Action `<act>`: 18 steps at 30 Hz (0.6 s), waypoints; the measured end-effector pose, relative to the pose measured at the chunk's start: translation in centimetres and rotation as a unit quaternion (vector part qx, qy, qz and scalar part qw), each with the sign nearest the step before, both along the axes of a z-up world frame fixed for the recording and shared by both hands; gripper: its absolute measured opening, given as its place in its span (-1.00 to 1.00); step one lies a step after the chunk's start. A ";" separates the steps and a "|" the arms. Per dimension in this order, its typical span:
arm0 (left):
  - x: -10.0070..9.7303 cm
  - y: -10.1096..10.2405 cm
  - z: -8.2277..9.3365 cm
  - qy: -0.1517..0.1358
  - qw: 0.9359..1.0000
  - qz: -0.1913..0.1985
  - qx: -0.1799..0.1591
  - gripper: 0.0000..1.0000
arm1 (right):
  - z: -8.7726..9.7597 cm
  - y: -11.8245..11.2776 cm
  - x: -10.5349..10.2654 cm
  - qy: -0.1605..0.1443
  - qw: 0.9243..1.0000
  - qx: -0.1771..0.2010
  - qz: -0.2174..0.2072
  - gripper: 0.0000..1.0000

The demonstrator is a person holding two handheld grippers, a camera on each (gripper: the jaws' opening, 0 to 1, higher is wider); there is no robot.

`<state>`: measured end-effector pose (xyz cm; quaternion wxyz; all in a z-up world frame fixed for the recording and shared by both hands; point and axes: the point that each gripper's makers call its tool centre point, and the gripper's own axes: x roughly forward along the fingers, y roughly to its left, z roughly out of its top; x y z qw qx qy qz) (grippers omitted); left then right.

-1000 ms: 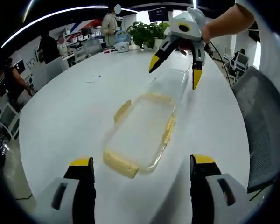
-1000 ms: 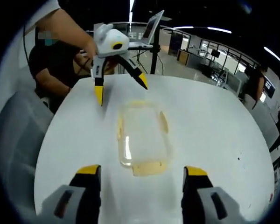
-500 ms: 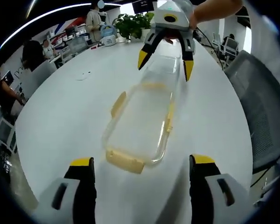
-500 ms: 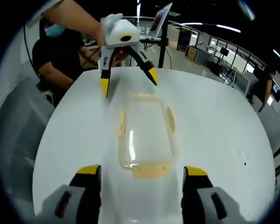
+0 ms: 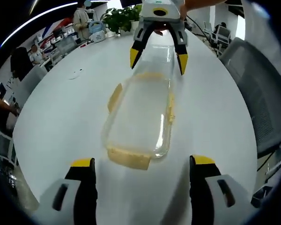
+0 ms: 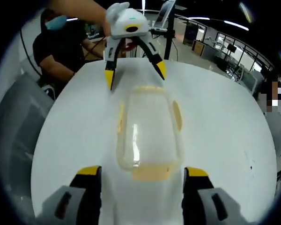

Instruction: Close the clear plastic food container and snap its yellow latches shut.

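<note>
Left gripper (image 5: pixel 137 176) jaws spread wide, nothing held; right gripper (image 6: pixel 142 183) same, open and empty. Both face each other over the white table (image 5: pixel 61 112), one at each short end of the clear container (image 5: pixel 140 115), which lies flat between them, lid on by the look of it, though I can't tell if it's fully seated. Yellow latches (image 5: pixel 129 158) stick out unsnapped, I judge. To do this well, I press the lid down evenly first, then push each end latch square against the wall, bracing the far end so it doesn't slide.
</note>
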<state>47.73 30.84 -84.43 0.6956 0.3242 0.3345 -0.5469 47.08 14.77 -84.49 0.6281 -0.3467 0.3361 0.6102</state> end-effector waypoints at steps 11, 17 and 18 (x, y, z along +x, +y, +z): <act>0.5 0.0 -0.5 -0.005 0.998 -0.047 0.030 0.55 | -1.1 0.0 0.6 0.005 1.000 -0.026 0.008 0.36; 0.6 0.4 -1.0 -0.004 0.996 -0.067 0.051 0.52 | -1.5 -0.2 0.8 0.011 0.999 -0.033 0.007 0.35; 0.7 0.4 -1.1 -0.005 0.996 -0.069 0.052 0.52 | -1.6 -0.3 0.8 0.010 0.999 -0.039 0.009 0.34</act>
